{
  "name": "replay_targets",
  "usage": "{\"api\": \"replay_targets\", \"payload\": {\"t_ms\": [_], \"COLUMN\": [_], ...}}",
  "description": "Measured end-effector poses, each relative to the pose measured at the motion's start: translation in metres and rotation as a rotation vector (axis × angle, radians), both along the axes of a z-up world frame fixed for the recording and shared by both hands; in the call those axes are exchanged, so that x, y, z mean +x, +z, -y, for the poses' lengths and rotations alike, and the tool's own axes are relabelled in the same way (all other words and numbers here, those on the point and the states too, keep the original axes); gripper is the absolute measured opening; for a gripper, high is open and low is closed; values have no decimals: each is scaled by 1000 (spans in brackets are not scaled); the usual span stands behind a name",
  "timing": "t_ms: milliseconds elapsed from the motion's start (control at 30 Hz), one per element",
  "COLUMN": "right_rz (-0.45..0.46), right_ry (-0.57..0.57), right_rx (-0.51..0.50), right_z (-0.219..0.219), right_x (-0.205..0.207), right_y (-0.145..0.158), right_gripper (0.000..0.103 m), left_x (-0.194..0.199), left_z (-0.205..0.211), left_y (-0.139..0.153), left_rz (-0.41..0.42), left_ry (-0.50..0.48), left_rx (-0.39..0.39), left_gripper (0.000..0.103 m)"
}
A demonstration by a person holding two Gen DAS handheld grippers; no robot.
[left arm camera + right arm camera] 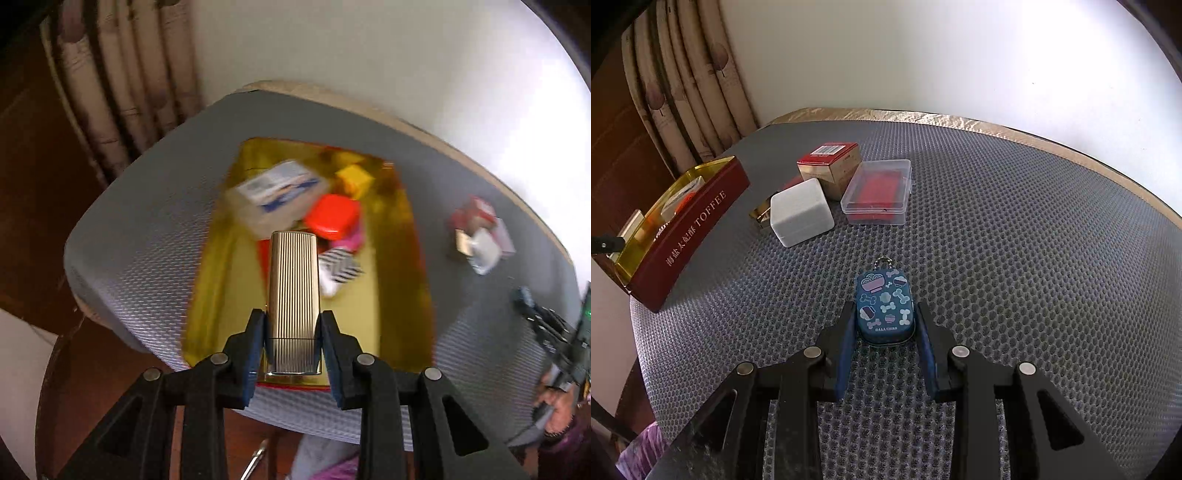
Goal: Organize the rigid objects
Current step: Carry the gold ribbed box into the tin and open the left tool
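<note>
Toffee tin [218, 288], lid off and gold-lined, sits on the grey mesh mat [122, 266] as the collecting place, which is presumably why the left gripper [293, 332] hangs above its near end. Its pads are clamped on the lower part of a ribbed gold case [293, 288], held lengthwise so the free end points toward twelve o'clock, a pose that should let it go down flat on the tin's bare floor. Already inside, at the far end around twelve to one o'clock of the case, lie a white-and-blue box [275, 195], a red tin [332, 216], a yellow cube [354, 181] and a black-and-white striped piece [338, 271]; they are blurred.

In the right wrist view, the right gripper [885, 332] has its pads closed against the sides of a small blue patterned tin [885, 306] resting on the mat, chain end pointing away. It looks like the next item, gripped and waiting while the other hand uses the tin.

At about eleven o'clock from it, well apart, a cluster remains unsorted: a white box [801, 212], a red-topped gold carton [831, 166] and a clear plastic case [879, 192] with something red inside. The toffee tin stands at about ten o'clock.
</note>
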State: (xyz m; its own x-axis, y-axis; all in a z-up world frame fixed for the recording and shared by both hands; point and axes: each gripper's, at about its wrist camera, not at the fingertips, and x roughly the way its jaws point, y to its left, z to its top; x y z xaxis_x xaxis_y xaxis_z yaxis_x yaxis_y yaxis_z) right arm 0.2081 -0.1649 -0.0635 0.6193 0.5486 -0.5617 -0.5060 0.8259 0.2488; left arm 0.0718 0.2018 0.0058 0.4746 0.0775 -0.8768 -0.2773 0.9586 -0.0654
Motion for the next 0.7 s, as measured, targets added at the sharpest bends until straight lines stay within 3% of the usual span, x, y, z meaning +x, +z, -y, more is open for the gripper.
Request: {"api": "replay_targets", "payload": {"t_ms": [433,567,700], "right_rz": [0,0,1], "right_ry": [-1,-2,-3], "right_rx": [-12,-14,-16], "right_z": [-6,-7,-7], "right_x": [2,2,2], "right_y": [0,0,-1], "right_gripper": [30,30,30], "left_x": [13,8,-6], "left_z": [-20,-19,-19], "left_y": [-32,-28,-13], "left_rz": [-40,-26,37], "left_ry": [19,35,58], "left_rx": [22,46,59], "left_gripper": [31,32,36]}}
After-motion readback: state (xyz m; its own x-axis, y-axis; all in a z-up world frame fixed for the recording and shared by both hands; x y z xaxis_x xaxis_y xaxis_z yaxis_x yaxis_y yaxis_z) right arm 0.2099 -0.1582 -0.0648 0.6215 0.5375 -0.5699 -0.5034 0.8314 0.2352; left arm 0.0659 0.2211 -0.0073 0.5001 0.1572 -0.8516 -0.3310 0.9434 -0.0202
